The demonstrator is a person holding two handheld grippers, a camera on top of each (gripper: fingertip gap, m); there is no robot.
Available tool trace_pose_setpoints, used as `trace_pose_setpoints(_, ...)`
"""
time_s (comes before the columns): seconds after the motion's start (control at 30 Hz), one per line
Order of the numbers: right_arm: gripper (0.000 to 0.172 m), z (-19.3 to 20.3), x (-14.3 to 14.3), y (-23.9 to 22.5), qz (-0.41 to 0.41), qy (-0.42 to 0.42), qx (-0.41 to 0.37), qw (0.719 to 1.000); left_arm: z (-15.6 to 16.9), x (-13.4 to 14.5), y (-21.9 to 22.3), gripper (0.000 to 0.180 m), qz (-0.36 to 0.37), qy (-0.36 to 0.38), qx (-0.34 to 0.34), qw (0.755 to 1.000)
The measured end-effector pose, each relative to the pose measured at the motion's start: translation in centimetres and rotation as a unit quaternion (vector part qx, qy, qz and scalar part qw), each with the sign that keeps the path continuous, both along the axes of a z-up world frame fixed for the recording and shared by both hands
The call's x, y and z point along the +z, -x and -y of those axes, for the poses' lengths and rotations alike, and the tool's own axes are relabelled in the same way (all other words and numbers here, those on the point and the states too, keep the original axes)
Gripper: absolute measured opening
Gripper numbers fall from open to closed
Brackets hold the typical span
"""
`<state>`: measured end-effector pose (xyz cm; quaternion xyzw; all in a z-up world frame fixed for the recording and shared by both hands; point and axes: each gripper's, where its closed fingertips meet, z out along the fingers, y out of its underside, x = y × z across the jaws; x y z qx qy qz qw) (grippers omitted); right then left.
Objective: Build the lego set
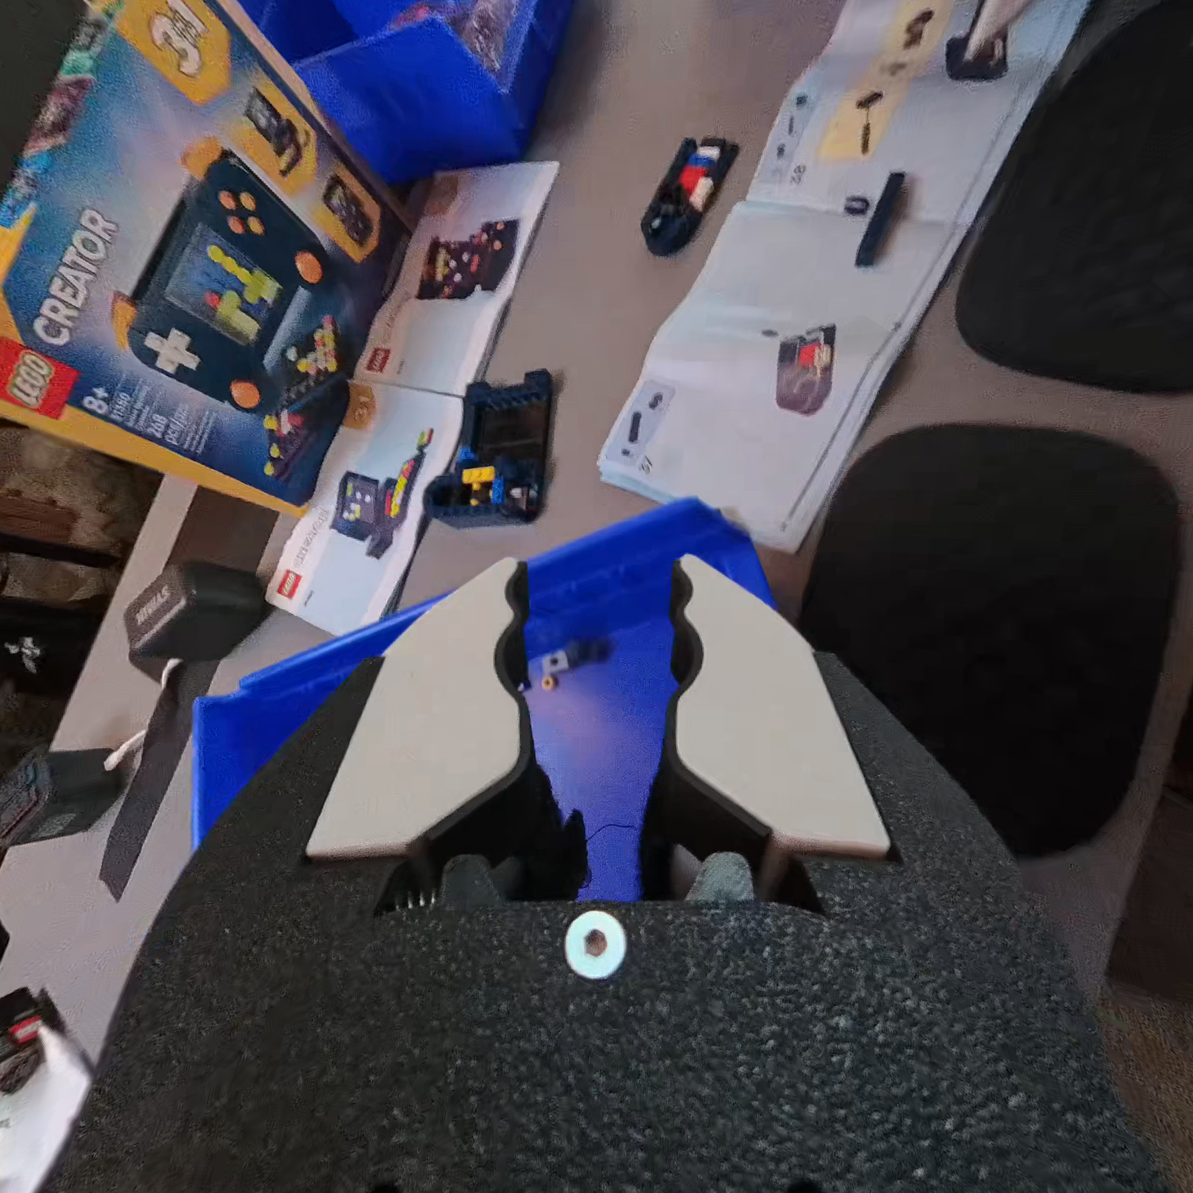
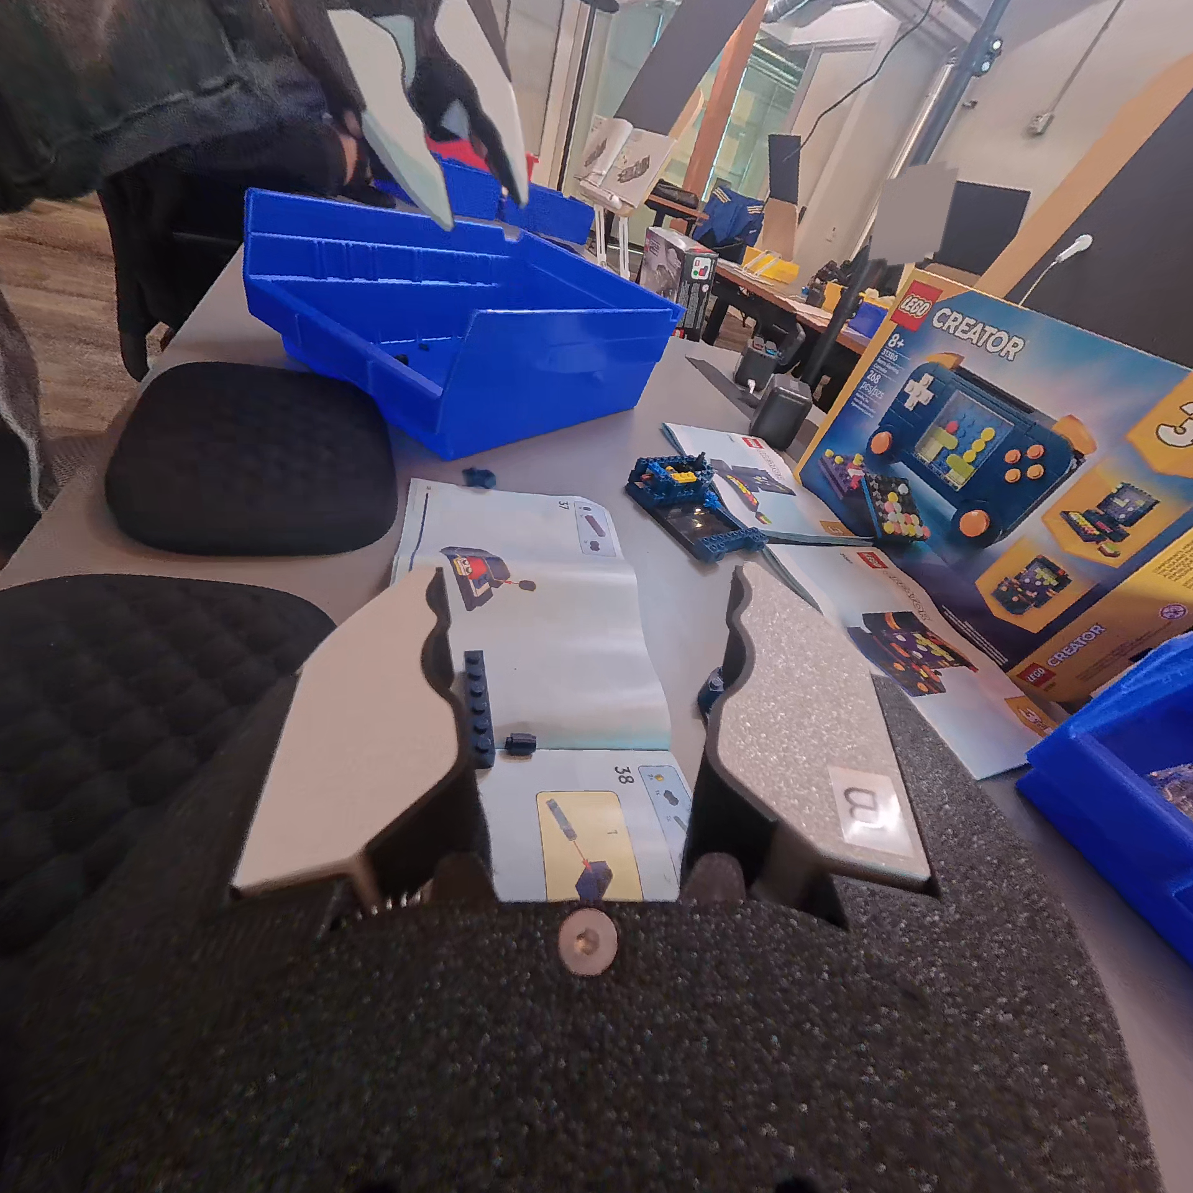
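My left gripper (image 1: 597, 568) is open and hangs over a blue bin (image 1: 290, 697). Nothing is between its pads. A few small bricks (image 1: 571, 655), grey, dark and yellow, lie on the bin floor below the fingers. The right wrist view shows this gripper (image 2: 478, 200) above the bin's (image 2: 549, 361) far edge with its fingers apart. My right gripper (image 2: 589, 574) is wide open over an open instruction booklet (image 2: 568, 645). A long dark-blue plate (image 2: 478, 707) lies on the page beside its left finger, next to a small dark piece (image 2: 520, 744). Another dark-blue piece (image 2: 710, 691) sits by its right finger.
A partly built blue model (image 2: 697, 510) stands on the grey table beside closed booklets (image 2: 929, 652) and a large toy box (image 2: 1033, 452). Two black cushioned pads (image 2: 252, 458) lie on the left. A second blue bin (image 2: 1123, 774) is at the right. A small dark brick (image 2: 479, 478) lies near the first bin. The tips of one gripper are about 25 cm away from the tips of the other. To reach the long dark-blue plate (image 2: 478, 707) in a straight line is about 7 cm for my right fingers, about 25 cm for my left. The small dark piece (image 2: 520, 744) lies around 8 cm away from my right fingertips.
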<state>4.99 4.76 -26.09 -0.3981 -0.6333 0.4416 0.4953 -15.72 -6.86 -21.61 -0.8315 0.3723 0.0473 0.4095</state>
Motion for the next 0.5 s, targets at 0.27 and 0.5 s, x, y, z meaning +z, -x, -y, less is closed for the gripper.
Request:
trace_pose_setpoints(0.27,0.084,0.3,-0.4,0.3,0.003,0.008,0.010,1.000,7.5,-4.7,4.2,0.040,-0.116,0.134,-0.158,0.971)
trace_pose_setpoints(0.5,0.084,-0.1,-0.4,0.3,-0.022,0.038,0.016,0.999,6.9,-5.9,4.2,0.043,-0.106,0.148,-0.192,0.964)
